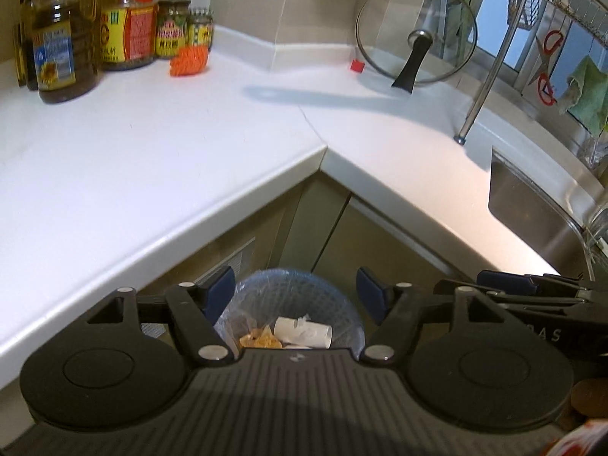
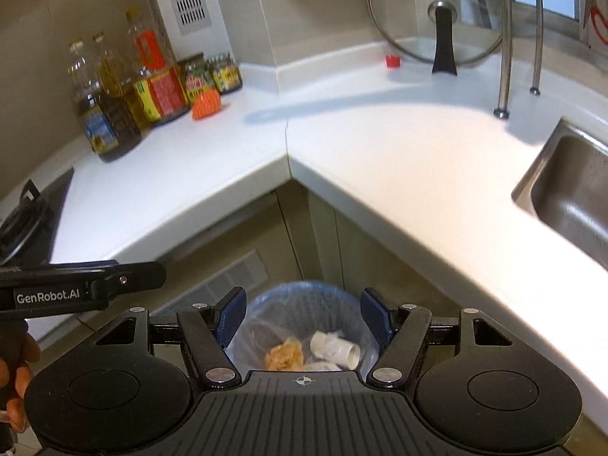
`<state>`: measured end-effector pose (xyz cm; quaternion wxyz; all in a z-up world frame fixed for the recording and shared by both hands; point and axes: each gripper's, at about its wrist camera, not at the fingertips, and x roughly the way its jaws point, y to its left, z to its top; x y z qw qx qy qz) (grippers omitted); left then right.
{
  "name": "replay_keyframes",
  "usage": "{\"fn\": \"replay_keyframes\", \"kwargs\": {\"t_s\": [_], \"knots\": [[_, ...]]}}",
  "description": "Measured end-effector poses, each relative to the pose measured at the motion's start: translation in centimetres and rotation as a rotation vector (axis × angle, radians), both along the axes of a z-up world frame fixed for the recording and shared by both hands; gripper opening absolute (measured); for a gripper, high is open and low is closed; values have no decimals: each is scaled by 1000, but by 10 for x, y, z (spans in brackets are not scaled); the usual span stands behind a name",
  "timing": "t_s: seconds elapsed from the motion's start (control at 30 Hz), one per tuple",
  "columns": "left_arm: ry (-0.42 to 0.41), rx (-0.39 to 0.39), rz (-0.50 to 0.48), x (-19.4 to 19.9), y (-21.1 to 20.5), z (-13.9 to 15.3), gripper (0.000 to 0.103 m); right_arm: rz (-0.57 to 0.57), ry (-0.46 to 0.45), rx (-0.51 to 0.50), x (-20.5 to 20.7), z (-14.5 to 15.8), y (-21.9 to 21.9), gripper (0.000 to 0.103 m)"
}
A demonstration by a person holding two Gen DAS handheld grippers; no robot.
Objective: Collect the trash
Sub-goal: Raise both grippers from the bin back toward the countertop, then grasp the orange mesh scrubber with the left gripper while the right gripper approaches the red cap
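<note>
A bin lined with a clear blue bag (image 1: 266, 285) (image 2: 304, 296) stands on the floor in the counter's inner corner. Inside lie a white paper tube (image 1: 304, 330) (image 2: 336, 349) and orange-yellow scraps (image 1: 260, 340) (image 2: 285, 355). My left gripper (image 1: 294, 290) is open and empty above the bin. My right gripper (image 2: 304, 317) is open and empty above it too, and shows at the right of the left wrist view (image 1: 532, 288). An orange scrubber-like item (image 1: 189, 60) (image 2: 206, 103) and a small red cap (image 1: 357, 65) (image 2: 393, 60) lie on the white counter (image 1: 152, 144) (image 2: 380, 144).
Oil bottles and jars (image 1: 129, 34) (image 2: 159, 91) stand at the back left. A glass pot lid (image 1: 416, 34) (image 2: 440, 19) leans on the back wall. A steel sink (image 1: 532, 205) (image 2: 570, 190) and a dish rack leg (image 1: 482, 87) (image 2: 505, 57) are right. A stove (image 2: 26, 220) is left.
</note>
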<state>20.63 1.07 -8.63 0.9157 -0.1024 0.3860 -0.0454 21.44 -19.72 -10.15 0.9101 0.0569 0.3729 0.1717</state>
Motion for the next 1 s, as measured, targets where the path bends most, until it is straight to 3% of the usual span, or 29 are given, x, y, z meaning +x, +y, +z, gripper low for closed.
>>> {"fn": "replay_keyframes", "kwargs": {"t_s": [0.43, 1.0], "knots": [[-94, 22, 22, 18, 10, 34, 74, -69, -93, 30, 19, 33, -18, 67], [-154, 91, 138, 74, 0, 63, 75, -21, -116, 19, 98, 47, -46, 67]]}}
